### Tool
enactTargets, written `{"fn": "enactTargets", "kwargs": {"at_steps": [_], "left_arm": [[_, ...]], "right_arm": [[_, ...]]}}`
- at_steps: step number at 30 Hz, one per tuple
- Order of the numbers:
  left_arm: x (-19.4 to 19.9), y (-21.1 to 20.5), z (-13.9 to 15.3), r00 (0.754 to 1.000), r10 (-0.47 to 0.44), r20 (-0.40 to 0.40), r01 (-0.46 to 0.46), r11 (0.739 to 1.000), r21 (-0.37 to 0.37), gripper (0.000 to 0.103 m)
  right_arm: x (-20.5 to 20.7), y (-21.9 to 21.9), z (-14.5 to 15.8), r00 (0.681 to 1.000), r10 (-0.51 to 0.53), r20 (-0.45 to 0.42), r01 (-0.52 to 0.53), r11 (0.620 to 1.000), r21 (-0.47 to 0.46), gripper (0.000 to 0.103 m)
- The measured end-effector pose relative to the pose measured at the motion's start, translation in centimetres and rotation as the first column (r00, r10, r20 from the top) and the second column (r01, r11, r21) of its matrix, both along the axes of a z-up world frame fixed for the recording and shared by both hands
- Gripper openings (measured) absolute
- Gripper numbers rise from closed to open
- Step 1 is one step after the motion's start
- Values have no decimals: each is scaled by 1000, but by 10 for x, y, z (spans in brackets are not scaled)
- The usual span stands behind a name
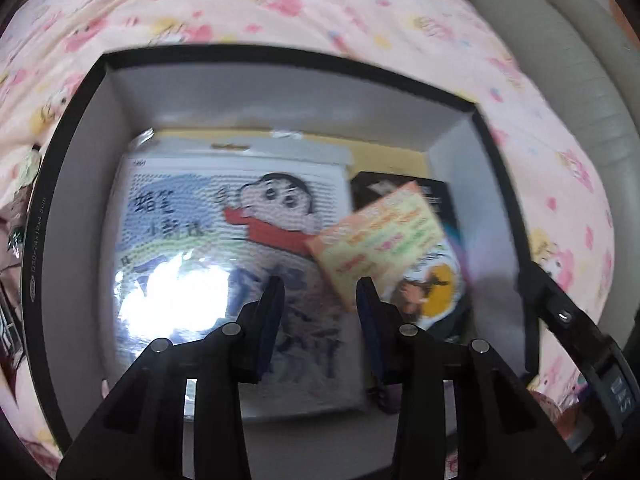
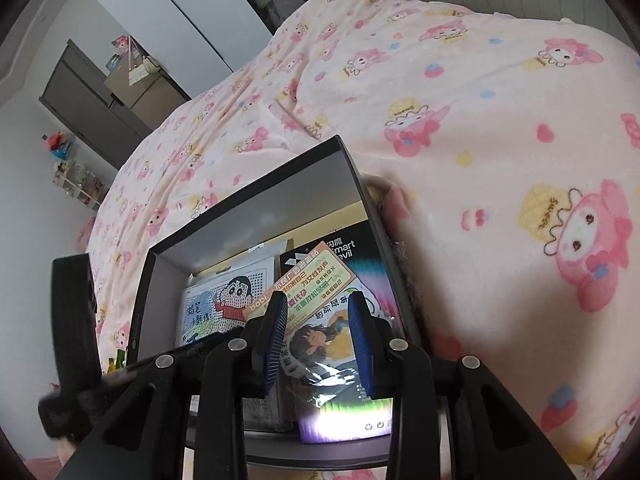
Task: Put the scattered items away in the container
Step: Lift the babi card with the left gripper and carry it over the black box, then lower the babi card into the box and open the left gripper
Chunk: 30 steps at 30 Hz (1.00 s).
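A black-rimmed box (image 1: 280, 54) with pale inner walls rests on the bed. In it lie a cartoon-boy bead-art pack (image 1: 224, 240), a black carton (image 1: 436, 196), a glossy sticker pack (image 1: 436, 284) and an orange-and-yellow card (image 1: 384, 236). The card is tilted and blurred, just past my left gripper's tips. My left gripper (image 1: 318, 292) hangs over the box, open, with nothing between its pads. My right gripper (image 2: 318, 320) points into the same box (image 2: 256, 196) from its near rim, open and holding nothing. Beyond it show the card (image 2: 316, 276) and sticker pack (image 2: 320, 344).
A pink cartoon-print blanket (image 2: 480, 120) surrounds the box on all sides. A beige padded edge (image 1: 580, 80) runs along the right. Part of the right gripper's body (image 1: 568, 316) sits outside the box's right wall. A white wardrobe (image 2: 180, 20) and wall shelf (image 2: 76, 184) stand far off.
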<state>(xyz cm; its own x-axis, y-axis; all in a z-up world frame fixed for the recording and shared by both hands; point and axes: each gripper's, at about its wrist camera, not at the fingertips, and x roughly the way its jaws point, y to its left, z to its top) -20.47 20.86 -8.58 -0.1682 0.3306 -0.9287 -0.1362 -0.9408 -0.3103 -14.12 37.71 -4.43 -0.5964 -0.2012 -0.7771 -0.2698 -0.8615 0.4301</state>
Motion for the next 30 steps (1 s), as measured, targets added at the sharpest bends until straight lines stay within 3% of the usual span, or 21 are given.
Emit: {"fn": "enactTargets", "kwargs": {"at_steps": [5,8,12,14,18,25,28,30], "left_arm": [[-3,20,-9,998,-52,36,53,998,-16,37],[-5,36,-8,993,-106,45,105,994,21,37],[-8,42,9,993,-109,-38,110,993,47,37],[-11,44,17,992,-89,-88,92,995,28,37],[-12,62,20,980,-136,-148,135,991,-21,37],[-62,98,-6,981,-181,-65,179,983,-48,37],[-56,107,-12,978,-205,-47,202,977,-64,37],[-47,112,-11,968,-248,-30,247,968,-38,37]], "right_arm": [[-1,6,3,999,-26,-24,26,1000,-10,28],[0,16,5,998,-48,-35,48,999,-13,28],[1,28,3,997,-71,-40,68,995,-67,28],[-1,26,4,997,-67,-39,65,997,-52,28],[-1,26,4,995,-83,-49,80,995,-53,28],[10,46,11,976,-192,-100,187,981,-59,28],[3,49,2,981,-182,-61,177,981,-81,28],[0,48,-4,985,-167,-38,162,982,-95,28]]}}
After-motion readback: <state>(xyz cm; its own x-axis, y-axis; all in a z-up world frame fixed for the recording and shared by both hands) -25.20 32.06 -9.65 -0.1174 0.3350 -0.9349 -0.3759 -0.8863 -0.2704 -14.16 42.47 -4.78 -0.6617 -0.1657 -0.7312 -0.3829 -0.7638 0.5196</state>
